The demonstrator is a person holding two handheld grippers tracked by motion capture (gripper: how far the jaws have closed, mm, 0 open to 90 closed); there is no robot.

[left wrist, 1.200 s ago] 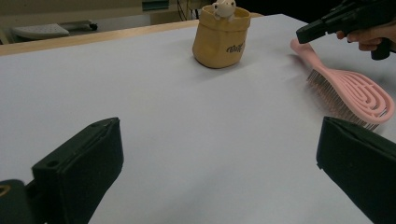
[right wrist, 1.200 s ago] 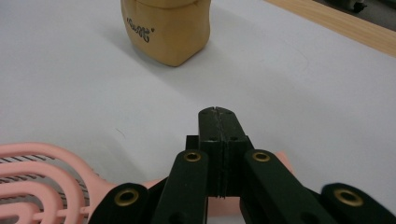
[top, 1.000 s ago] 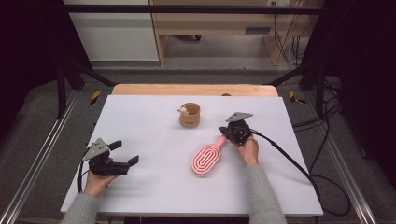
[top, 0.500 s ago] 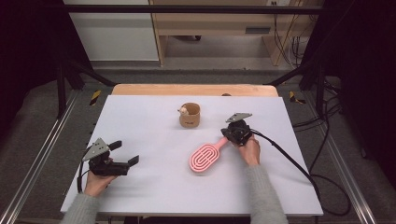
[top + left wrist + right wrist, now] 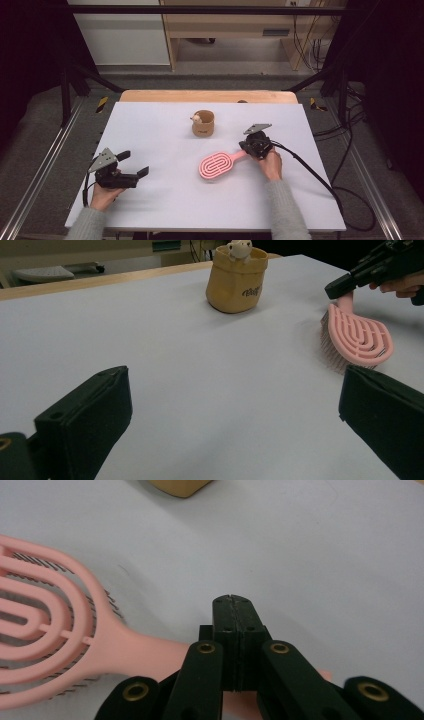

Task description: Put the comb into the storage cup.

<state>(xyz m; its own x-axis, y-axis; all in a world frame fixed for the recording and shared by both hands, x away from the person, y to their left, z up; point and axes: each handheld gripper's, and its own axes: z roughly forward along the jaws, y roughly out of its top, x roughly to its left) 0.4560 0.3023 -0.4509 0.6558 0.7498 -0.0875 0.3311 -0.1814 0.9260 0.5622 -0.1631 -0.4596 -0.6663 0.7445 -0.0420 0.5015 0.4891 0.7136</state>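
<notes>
At the left of the high view we see our left gripper (image 5: pixel 134 170) resting low on the white tabletop (image 5: pixel 150 130), its jaws spread wide with nothing between them. The left gripper view confirms that gap and cuts both jaws off at the bottom edge.

Near the middle, towards the far edge, stands a small tan pouch (image 5: pixel 203 123) with a pale toy figure (image 5: pixel 239 248) poking out of it. From above the figure is too small to make out, and the left gripper view crops its top.

Right of centre lies the pink hairbrush (image 5: pixel 218 165), an oval head with looped ribs. The left gripper view shows its bristles facing the tabletop, which the high view hides. Our right gripper (image 5: pixel 248 148) pinches the brush handle. In the right gripper view the pressed-together jaws cover much of the handle.
</notes>
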